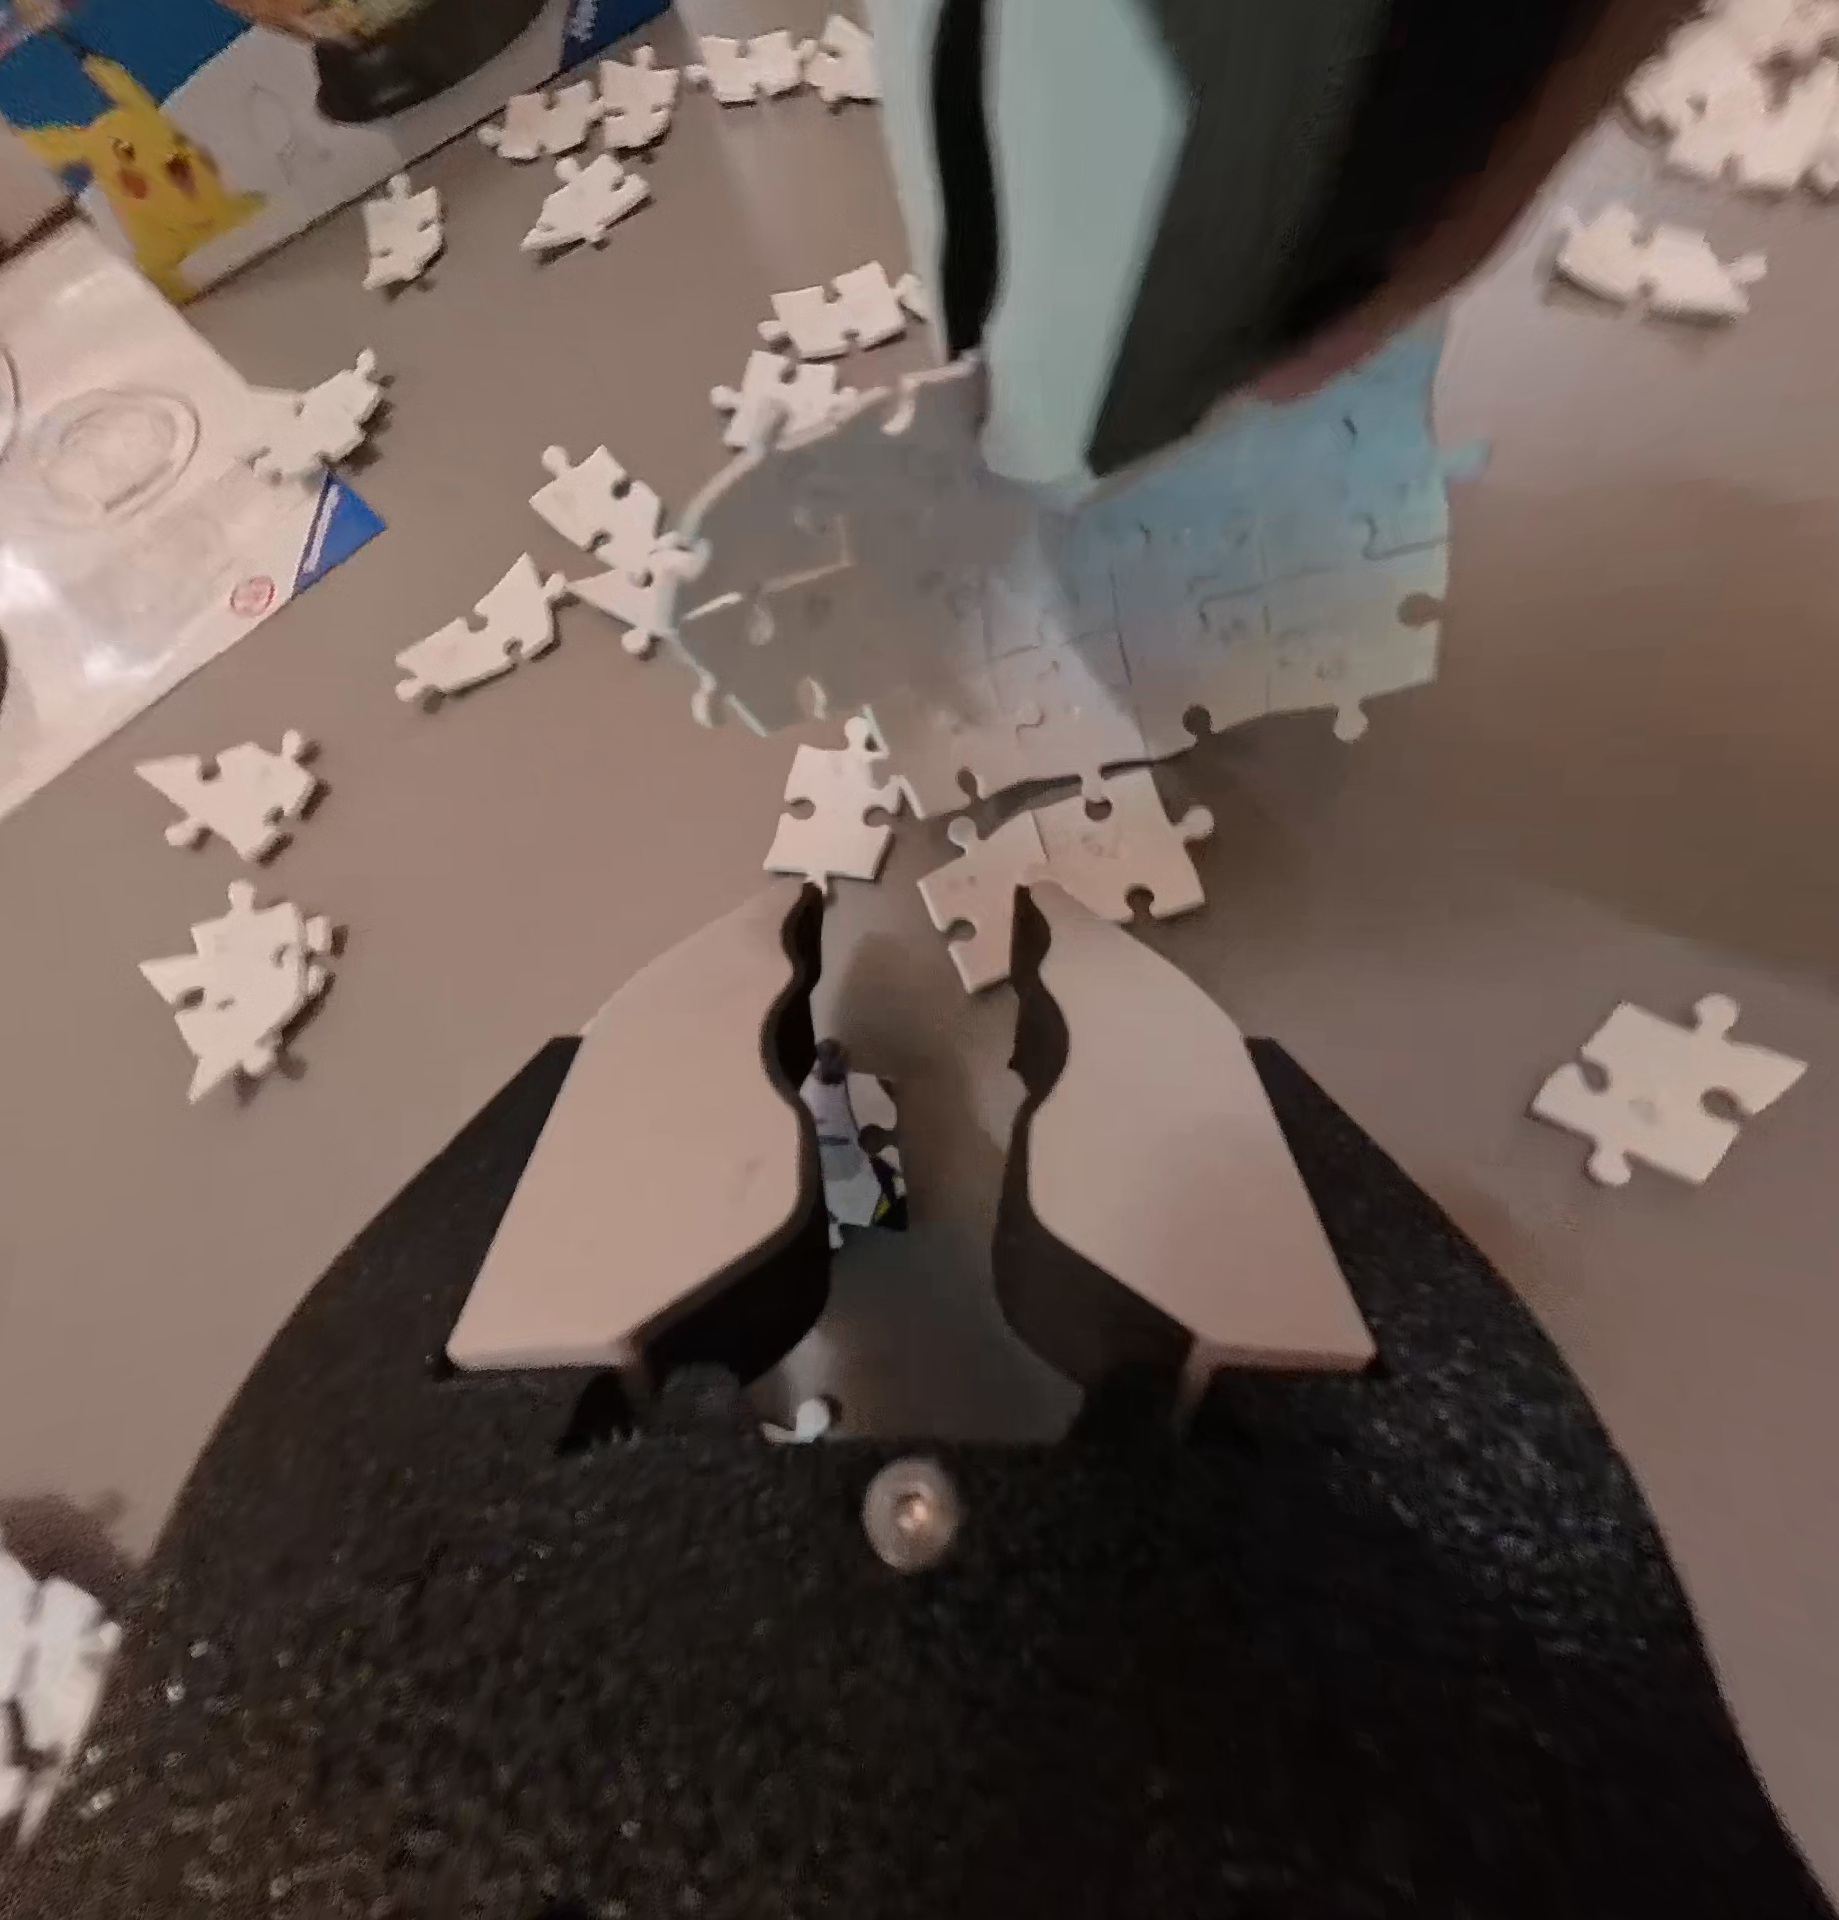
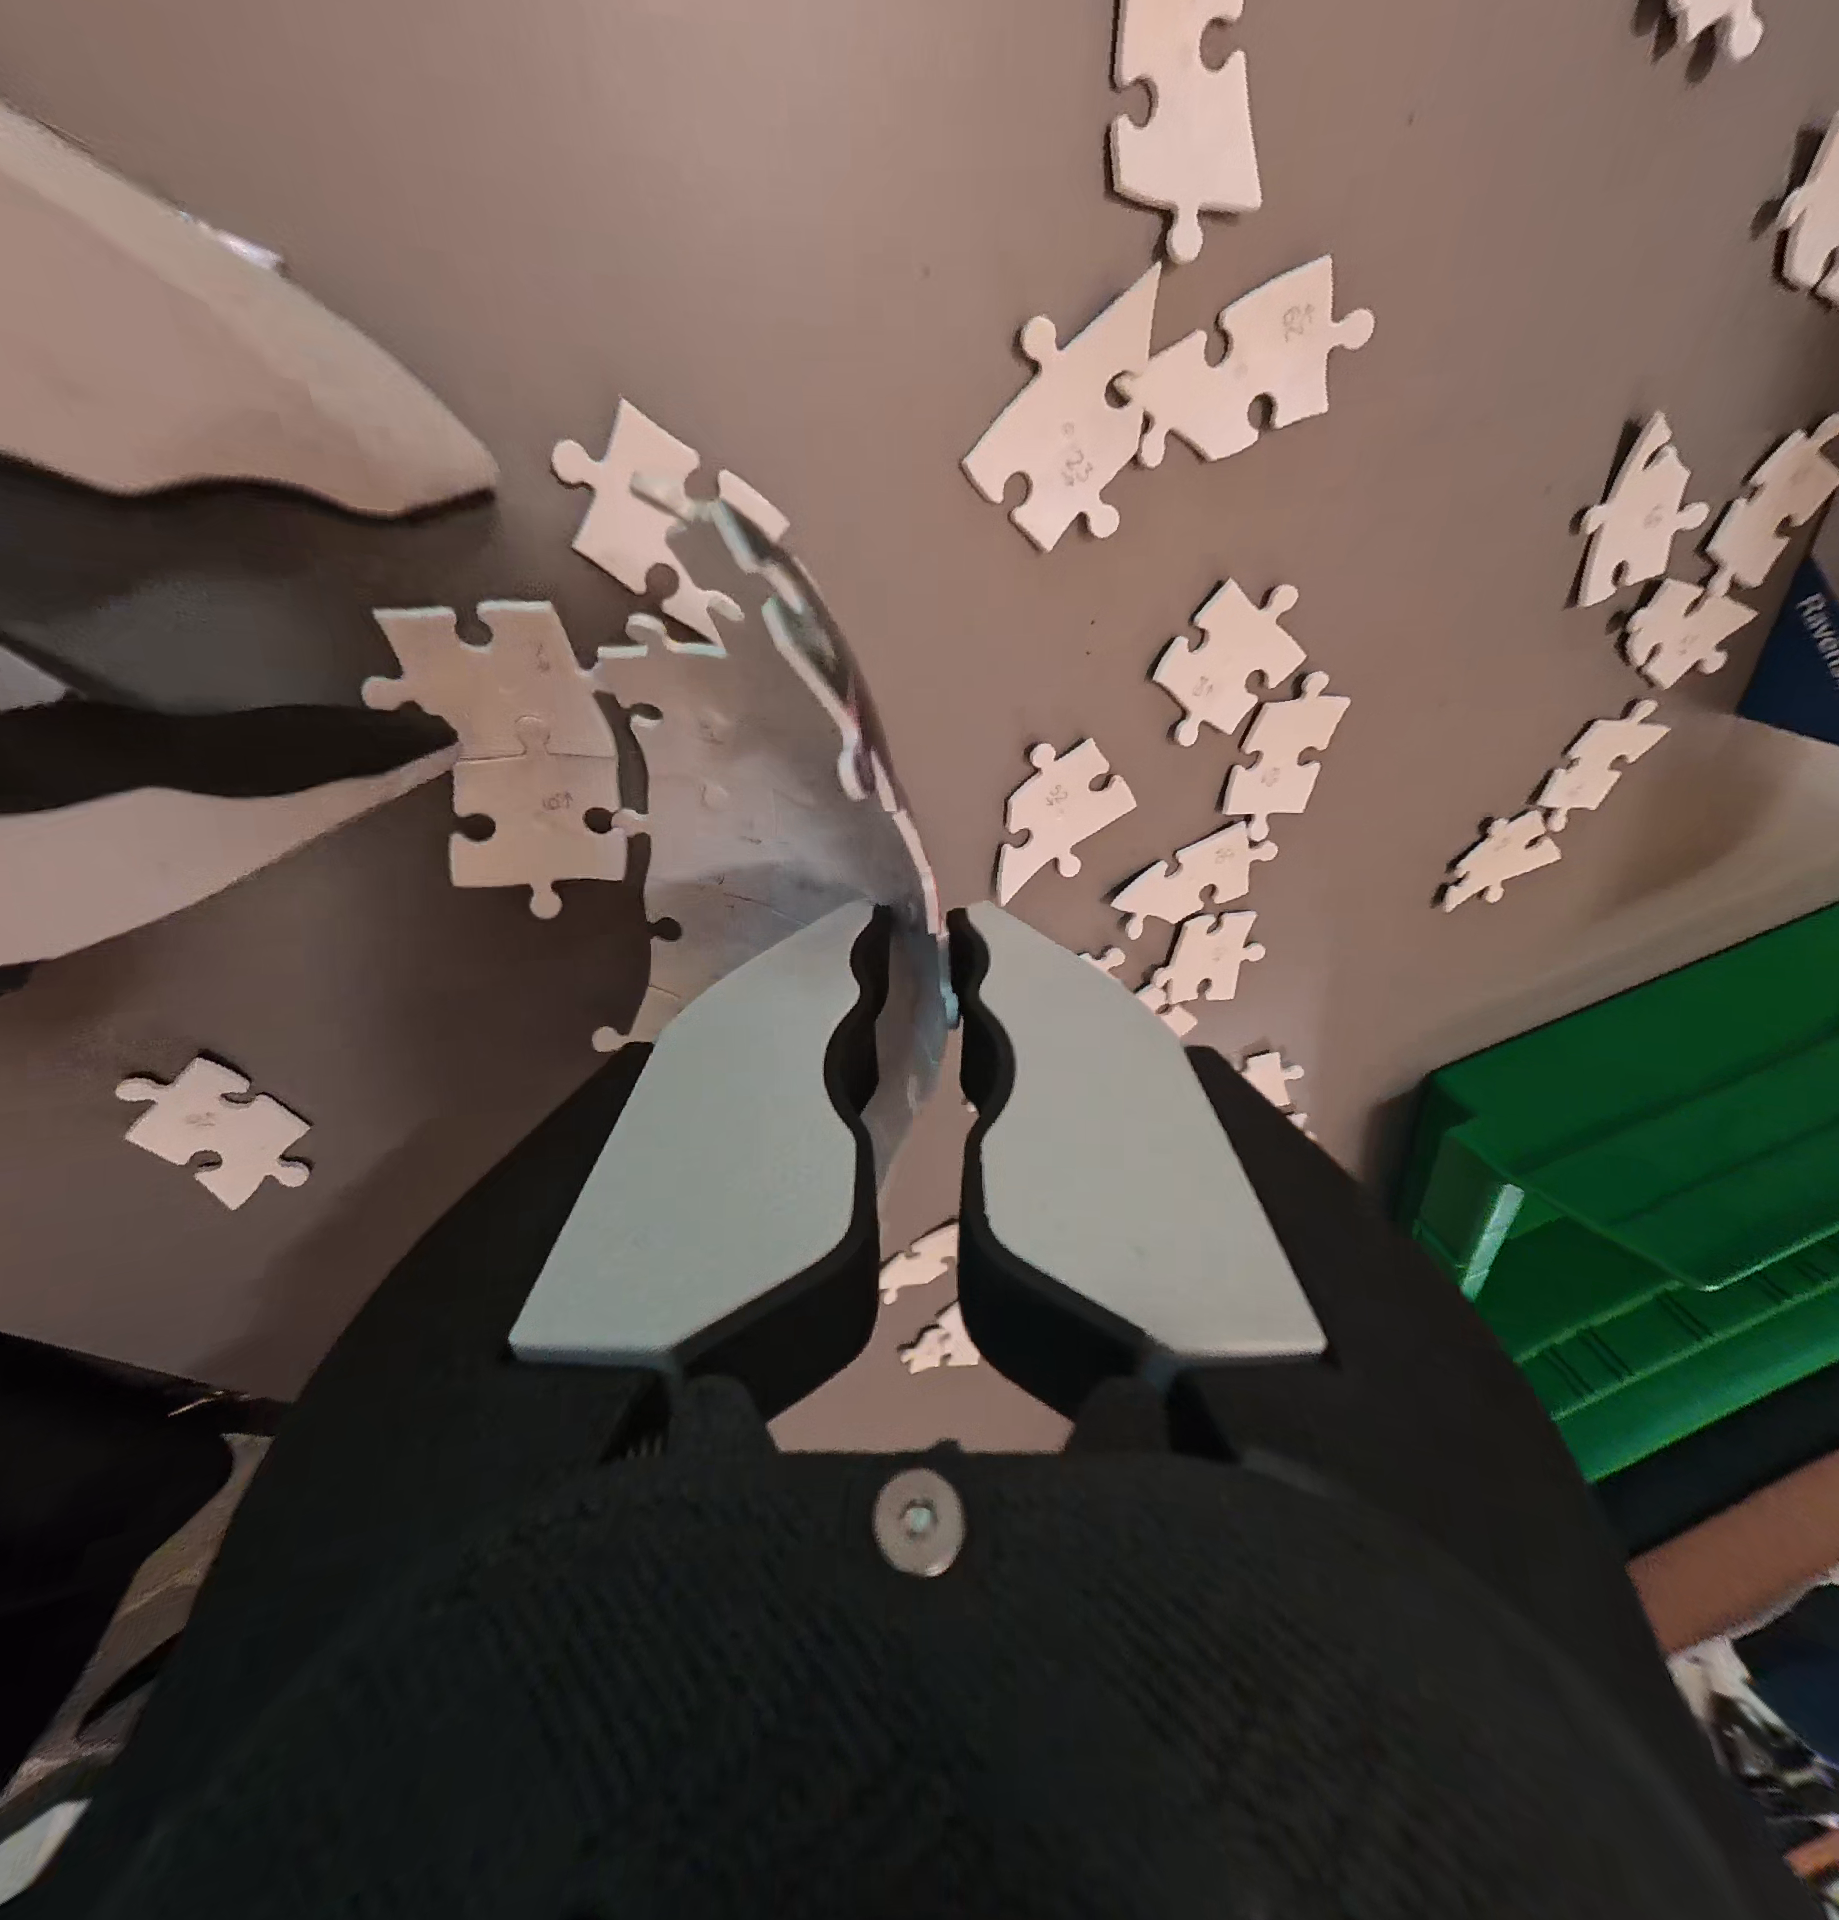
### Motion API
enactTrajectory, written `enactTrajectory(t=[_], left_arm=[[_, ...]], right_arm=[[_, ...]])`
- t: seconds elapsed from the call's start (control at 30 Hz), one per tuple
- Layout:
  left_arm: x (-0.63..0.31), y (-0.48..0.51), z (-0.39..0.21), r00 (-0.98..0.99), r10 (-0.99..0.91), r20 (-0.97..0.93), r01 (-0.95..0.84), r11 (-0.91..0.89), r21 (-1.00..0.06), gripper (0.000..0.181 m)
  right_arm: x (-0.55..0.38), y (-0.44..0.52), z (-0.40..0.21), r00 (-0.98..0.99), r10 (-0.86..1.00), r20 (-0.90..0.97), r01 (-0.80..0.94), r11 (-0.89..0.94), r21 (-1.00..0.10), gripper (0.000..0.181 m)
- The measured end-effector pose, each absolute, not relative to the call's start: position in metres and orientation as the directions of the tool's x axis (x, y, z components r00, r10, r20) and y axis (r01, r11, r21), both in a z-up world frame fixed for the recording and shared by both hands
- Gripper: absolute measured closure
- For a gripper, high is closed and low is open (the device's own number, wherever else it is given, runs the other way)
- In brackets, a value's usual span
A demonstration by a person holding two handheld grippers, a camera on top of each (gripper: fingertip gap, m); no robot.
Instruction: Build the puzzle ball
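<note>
Small printed numbers mark the white backs of the loose pieces [image 2: 1247,364] scattered on the grey surface [image 2: 790,208]; a blue box [image 2: 1819,665] at right bears a brand name. The right hand-held gripper [image 2: 915,920] pinches the curved puzzle shell [image 2: 790,790] by its near edge. The left hand-held gripper [image 1: 920,904], jaws slightly parted, holds nothing visible, tips beside the shell's dangling pieces [image 1: 1081,852]

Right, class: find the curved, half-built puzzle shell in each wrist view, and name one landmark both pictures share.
Left wrist view: the half-built shell sits centre, just above the left gripper, whose fingers stand apart.
Right wrist view: the shell curves left of centre, its edge pinched in the right gripper.
Shared landmark: the two joined pieces at its edge, by the left gripper's tips.
</note>
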State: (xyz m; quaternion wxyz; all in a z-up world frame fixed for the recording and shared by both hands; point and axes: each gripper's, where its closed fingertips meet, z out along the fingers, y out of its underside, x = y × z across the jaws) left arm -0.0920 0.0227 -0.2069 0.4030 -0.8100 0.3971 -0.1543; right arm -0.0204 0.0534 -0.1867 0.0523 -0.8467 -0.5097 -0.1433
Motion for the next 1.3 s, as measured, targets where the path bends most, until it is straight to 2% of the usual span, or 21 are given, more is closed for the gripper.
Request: enactTrajectory(t=[0.13,0.27,0.4,0.47,0.63,0.8,1.0,1.2,1.3], left_arm=[[-0.096,0.037,-0.19,0.672,-0.728,0.137,-0.316,-0.449,-0.836,0.143],[-0.098,0.049,-0.161,0.606,-0.773,0.188,-0.191,-0.371,-0.909,0.14],[-0.085,0.046,-0.158,0.523,-0.85,0.055,-0.292,-0.24,-0.926,0.14],[-0.083,0.047,-0.17,0.522,-0.852,0.028,-0.354,-0.246,-0.902,0.14],[-0.079,0.048,-0.174,0.505,-0.862,0.027,-0.358,-0.238,-0.903,0.149],[-0.072,0.051,-0.183,0.452,-0.891,0.036,-0.421,-0.249,-0.872,0.142],[-0.067,0.054,-0.186,0.383,-0.923,0.035,-0.459,-0.223,-0.86,0.158],[-0.058,0.059,-0.187,0.352,-0.934,0.062,-0.465,-0.232,-0.854,0.16],[-0.057,0.06,-0.188,0.345,-0.937,0.059,-0.468,-0.226,-0.854,0.173]], right_arm=[[-0.025,0.055,-0.185,0.391,0.867,0.309,0.904,-0.424,0.047,0.171],[-0.026,0.056,-0.183,0.349,0.886,0.305,0.927,-0.375,0.03,0.172],[-0.028,0.057,-0.183,0.316,0.898,0.307,0.941,-0.339,0.022,0.172],[-0.029,0.057,-0.182,0.307,0.899,0.313,0.944,-0.33,0.022,0.172],[-0.025,0.057,-0.184,0.319,0.898,0.304,0.94,-0.341,0.024,0.172],[-0.026,0.057,-0.184,0.326,0.906,0.27,0.941,-0.338,-0.001,0.173],[-0.024,0.056,-0.186,0.315,0.92,0.233,0.948,-0.319,-0.021,0.173],[-0.022,0.059,-0.189,0.342,0.919,0.195,0.939,-0.338,-0.058,0.172],[-0.021,0.06,-0.191,0.366,0.916,0.165,0.93,-0.357,-0.084,0.172]])
